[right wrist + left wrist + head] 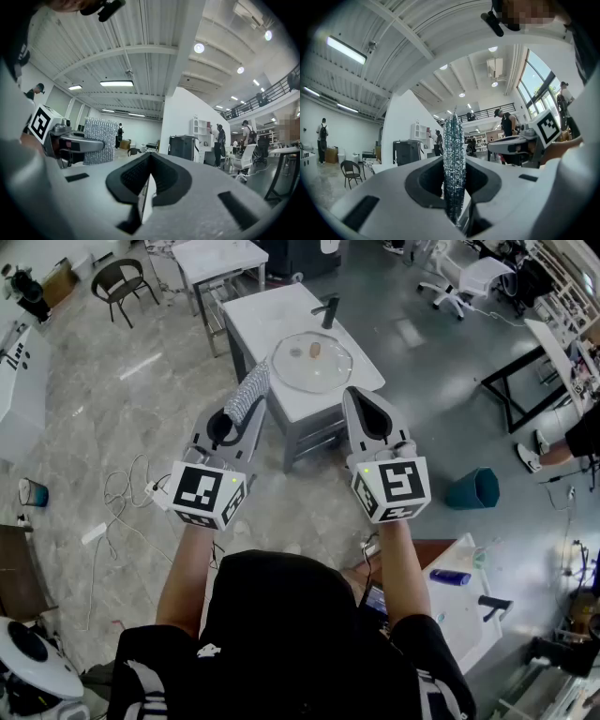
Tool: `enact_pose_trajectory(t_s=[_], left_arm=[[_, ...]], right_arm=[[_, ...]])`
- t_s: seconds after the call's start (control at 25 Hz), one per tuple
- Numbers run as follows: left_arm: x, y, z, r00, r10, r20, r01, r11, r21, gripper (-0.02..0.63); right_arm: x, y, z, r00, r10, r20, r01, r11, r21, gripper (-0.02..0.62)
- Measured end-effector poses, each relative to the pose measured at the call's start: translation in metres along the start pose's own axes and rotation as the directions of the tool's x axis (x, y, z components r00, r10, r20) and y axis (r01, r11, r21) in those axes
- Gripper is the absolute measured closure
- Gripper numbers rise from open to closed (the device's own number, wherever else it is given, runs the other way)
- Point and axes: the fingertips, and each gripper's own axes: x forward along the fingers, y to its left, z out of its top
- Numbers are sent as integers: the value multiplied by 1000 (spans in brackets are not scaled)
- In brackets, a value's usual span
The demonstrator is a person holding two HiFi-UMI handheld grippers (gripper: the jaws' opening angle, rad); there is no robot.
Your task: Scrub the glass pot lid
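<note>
The glass pot lid (311,360) lies flat on a small white table (267,315) ahead of me, its knob in the middle. My left gripper (242,416) is shut on a silvery scrub pad (248,388), which stands on edge between the jaws (454,154). It hovers short of the table's near left corner, apart from the lid. My right gripper (356,399) is shut with nothing in it, held level just before the table's near edge; in its own view (149,164) the jaws meet. From there the scrub pad (98,140) shows at the left.
A black upright fixture (328,310) stands at the table's far side. On the floor lie cables (131,491) at the left and a teal bin (473,488) at the right. Behind are a chair (122,282), another table (220,259) and people.
</note>
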Motion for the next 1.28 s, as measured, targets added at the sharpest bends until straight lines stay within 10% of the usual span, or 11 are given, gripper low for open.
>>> enact_pose_trajectory(t_s=[1.28], left_arm=[[61, 34, -24, 1000, -4, -17, 4, 1000, -19, 535]], right_arm=[[64, -36, -34, 999, 1, -50, 1, 999, 47, 597]])
